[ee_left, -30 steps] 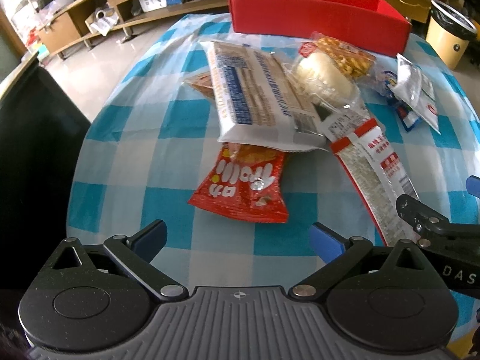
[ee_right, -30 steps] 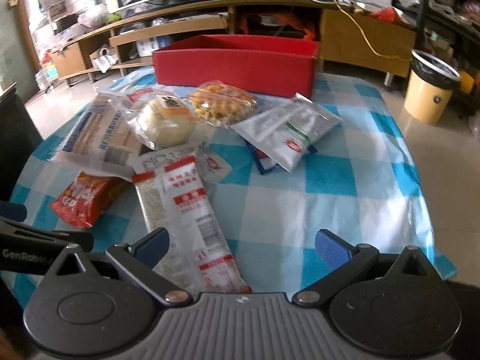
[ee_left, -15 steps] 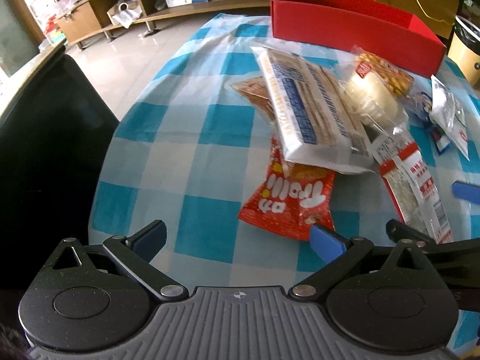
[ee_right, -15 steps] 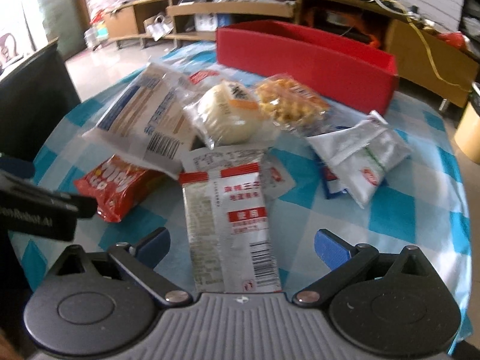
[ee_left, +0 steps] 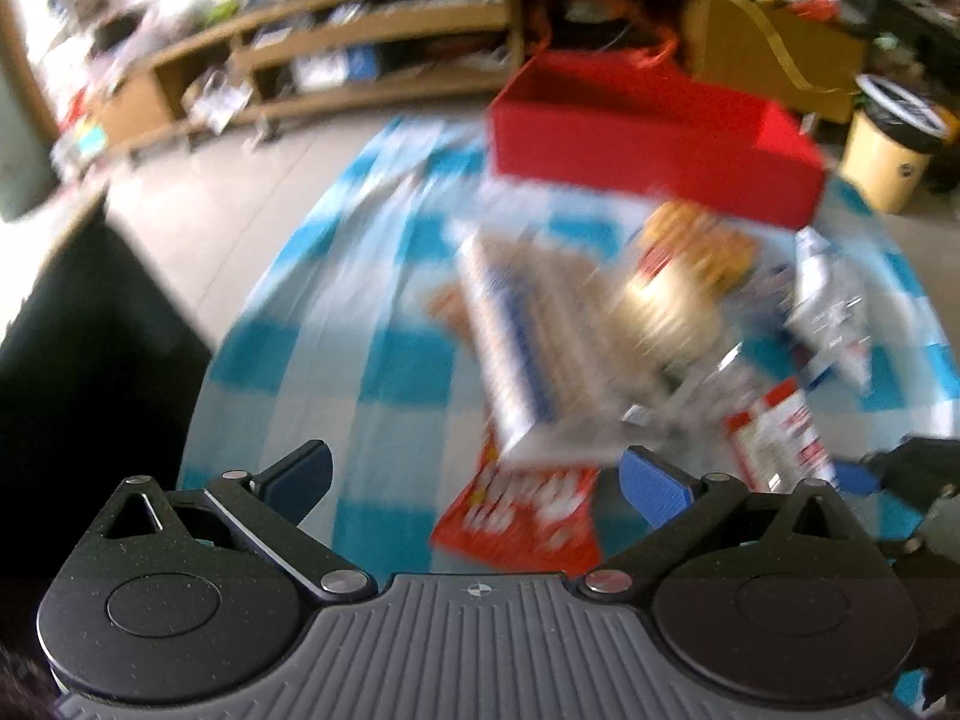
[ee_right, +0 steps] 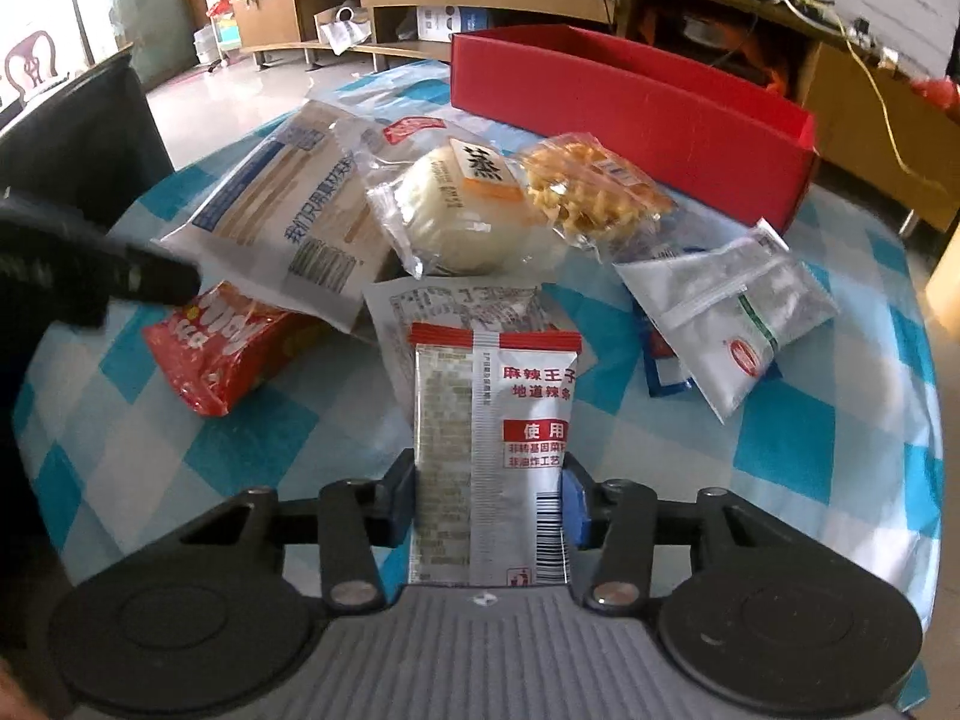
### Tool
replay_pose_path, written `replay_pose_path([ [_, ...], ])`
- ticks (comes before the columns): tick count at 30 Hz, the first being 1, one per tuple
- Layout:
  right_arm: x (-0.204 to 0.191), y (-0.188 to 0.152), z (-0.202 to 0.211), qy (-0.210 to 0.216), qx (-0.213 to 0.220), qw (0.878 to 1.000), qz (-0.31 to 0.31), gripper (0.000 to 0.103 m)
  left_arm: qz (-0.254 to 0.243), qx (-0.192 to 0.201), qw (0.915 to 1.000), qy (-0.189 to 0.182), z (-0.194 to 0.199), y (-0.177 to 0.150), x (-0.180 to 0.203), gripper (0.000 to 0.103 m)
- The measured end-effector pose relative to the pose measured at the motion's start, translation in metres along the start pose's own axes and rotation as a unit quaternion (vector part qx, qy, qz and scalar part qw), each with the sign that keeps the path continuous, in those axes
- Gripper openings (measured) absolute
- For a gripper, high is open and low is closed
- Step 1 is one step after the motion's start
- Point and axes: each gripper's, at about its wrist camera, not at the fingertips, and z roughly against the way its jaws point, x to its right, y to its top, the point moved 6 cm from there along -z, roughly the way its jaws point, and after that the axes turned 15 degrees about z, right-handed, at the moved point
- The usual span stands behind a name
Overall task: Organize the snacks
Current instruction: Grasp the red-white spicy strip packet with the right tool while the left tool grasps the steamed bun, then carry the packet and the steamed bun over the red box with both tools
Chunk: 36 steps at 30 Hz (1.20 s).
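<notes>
Right gripper (ee_right: 487, 498) is closing its jaws on the spicy-strip packet (ee_right: 492, 444) at the table's near edge; left gripper (ee_left: 474, 474) hangs open, empty. Every snack lies outside the red box (ee_right: 630, 114).

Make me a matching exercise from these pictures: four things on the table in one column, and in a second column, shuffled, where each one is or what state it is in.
Things:
1. red and white snack packet
2. red box
3. round white bun
4. left gripper

States:
A. open, nothing between its fingers
B. at the far edge of the table
C. between the right gripper's closing jaws
D. in clear wrap beside the waffle snack

Pairs: 1-C, 2-B, 3-D, 4-A
</notes>
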Motion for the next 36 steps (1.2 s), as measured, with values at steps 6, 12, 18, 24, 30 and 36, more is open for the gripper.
replay_pose_path([
  [6,0.023,-0.004,0.015,0.002,0.018,0.999,-0.032,0.043,-0.072,0.026,0.9962,-0.041,-0.006,0.038,0.064,0.103],
  [12,0.045,-0.01,0.018,0.012,0.024,0.996,-0.088,0.043,-0.135,-0.007,0.9898,-0.045,-0.051,0.041,0.111,0.103],
  [18,0.05,-0.021,0.014,0.018,0.007,0.995,-0.095,0.043,-0.199,-0.073,0.9773,0.002,-0.094,0.016,0.115,0.088],
  [24,0.056,-0.023,0.02,0.026,0.015,0.993,-0.113,0.043,-0.201,-0.075,0.9764,0.021,-0.095,0.011,0.1,0.083],
  [30,0.057,-0.02,0.026,0.025,0.023,0.993,-0.113,0.043,-0.172,-0.082,0.9812,0.027,-0.076,0.02,0.085,0.075],
  [36,0.058,-0.018,0.036,0.029,0.039,0.991,-0.124,0.043,-0.166,-0.086,0.9823,0.004,-0.049,0.009,0.083,0.073],
])
